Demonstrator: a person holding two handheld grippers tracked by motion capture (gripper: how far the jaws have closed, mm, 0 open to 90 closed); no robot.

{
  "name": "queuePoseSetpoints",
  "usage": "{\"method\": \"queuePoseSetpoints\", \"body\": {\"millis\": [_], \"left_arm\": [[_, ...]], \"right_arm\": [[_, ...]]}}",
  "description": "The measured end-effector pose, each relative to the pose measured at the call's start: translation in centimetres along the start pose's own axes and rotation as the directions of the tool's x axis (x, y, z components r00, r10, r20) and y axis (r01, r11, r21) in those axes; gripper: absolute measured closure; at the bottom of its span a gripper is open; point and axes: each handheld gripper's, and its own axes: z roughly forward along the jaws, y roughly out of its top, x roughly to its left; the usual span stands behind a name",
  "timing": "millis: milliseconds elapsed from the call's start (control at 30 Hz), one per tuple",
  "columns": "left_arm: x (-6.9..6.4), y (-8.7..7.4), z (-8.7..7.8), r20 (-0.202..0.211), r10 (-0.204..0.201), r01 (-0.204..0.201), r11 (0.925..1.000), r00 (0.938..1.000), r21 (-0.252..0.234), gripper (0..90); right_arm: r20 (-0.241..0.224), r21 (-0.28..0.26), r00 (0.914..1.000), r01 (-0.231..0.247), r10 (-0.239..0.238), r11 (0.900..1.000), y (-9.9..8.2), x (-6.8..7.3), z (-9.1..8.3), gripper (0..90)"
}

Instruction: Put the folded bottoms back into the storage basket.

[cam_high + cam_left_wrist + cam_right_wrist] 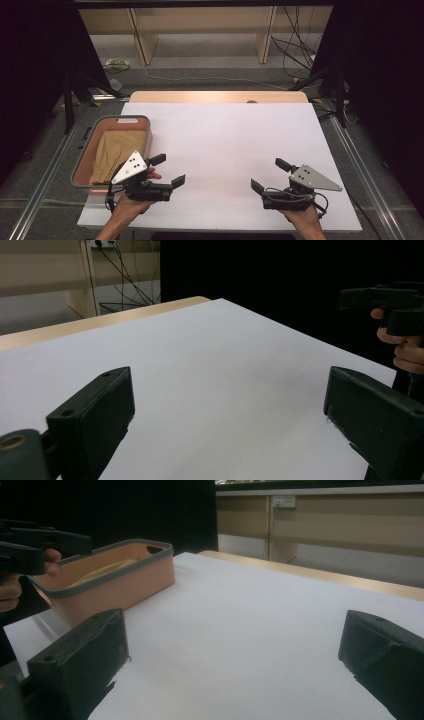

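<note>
Jaws on both my grippers stand wide apart with nothing between them. My left gripper sits low over the near left part of the worktop, just beside the basket; my right gripper hovers over the near right part, well apart from the left one. From the high view the two point inward and forward, roughly toward the middle of the white surface.

That basket is a salmon-pink tub with a grey rim, standing at the worktop's left edge. Its long axis runs from my side away toward the far side, with the handle cut-out at the far end. Inside lies a folded tan cloth, long the same way as the tub. In the right gripper view the basket sits off to the left, beyond the left jaw, with my left hand close against its near corner.

Between the grippers and ahead of them the white surface is bare up to the far wooden edge.
</note>
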Motion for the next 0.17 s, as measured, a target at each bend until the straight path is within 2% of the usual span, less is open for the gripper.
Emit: {"method": "queuePoseSetpoints", "body": {"millis": [167], "left_arm": [[0.04,-0.03,0.07,-0.001,-0.004,0.004,1.0000,1.0000,0.002,6.0]], "right_arm": [[0.002,0.004,1.0000,-0.001,0.001,1.0000,0.00,-0.01,0.01,0.3]]}}
